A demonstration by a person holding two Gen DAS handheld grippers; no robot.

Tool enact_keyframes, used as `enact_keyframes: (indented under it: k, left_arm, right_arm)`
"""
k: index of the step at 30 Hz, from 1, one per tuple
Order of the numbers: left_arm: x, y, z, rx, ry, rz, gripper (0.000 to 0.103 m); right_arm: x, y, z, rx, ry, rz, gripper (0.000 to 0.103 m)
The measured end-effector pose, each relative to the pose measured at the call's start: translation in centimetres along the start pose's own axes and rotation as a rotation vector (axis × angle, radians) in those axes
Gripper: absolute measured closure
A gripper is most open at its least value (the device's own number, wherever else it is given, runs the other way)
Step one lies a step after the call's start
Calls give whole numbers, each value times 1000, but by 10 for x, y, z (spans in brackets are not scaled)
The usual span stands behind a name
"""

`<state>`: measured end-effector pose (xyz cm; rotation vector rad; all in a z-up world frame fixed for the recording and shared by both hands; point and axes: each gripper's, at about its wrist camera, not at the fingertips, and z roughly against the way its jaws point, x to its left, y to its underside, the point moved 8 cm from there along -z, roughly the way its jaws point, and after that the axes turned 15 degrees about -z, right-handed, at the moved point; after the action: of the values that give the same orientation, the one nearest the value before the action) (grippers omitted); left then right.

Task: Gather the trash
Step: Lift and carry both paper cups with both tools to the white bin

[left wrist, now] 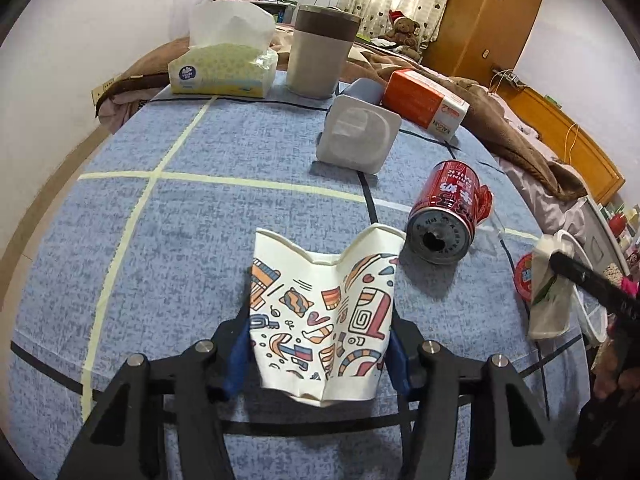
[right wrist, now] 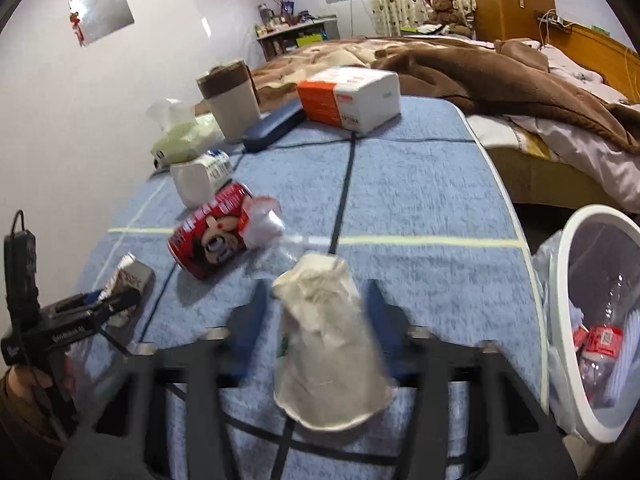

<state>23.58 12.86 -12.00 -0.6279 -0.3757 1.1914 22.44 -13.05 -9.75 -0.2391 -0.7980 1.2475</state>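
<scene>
A bedroom is seen, with a bed under a brown blanket behind the worktop, which is covered in blue cloth crossed by pale and dark tape lines. A white bin stands at its right edge. A patterned crushed cup is clamped by the left gripper; a crumpled white cup is gripped between the right gripper fingers. A red can lies between them
</scene>
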Motion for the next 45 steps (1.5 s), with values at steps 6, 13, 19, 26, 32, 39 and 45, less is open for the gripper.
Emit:
enact_keyframes:
  k: [6,13,19,26,32,39,45]
  left_arm:
    - [-7,-4,9,-36,-9,-12,48]
    - [-14,-16,34,-103,-15,-22,48]
    - [-21,-23,46,-130,-18,-33,48]
    - [-51,-36,54,-159,3,-84,48]
    - [-79,-49,57,-179,30,-123,48]
    - [-123,-64,61,-202,74,-176,48]
    - [-177,-82,62,-229,128,-248,48]
  right_arm:
    - [-7,-2,13,-37,-36,-46,66]
    - [0,-12,31,-87,-183,-96,70]
    - [8,-17,38,-82,-239,-115,70]
    - [-13,-16,43,-113,-134,-118,70]
    - [-28,-21,65,-150,-134,-123,70]
    - [-50,-29,88,-200,-116,-139,70]
    - [-75,-37,105,-238,-87,-153,70]
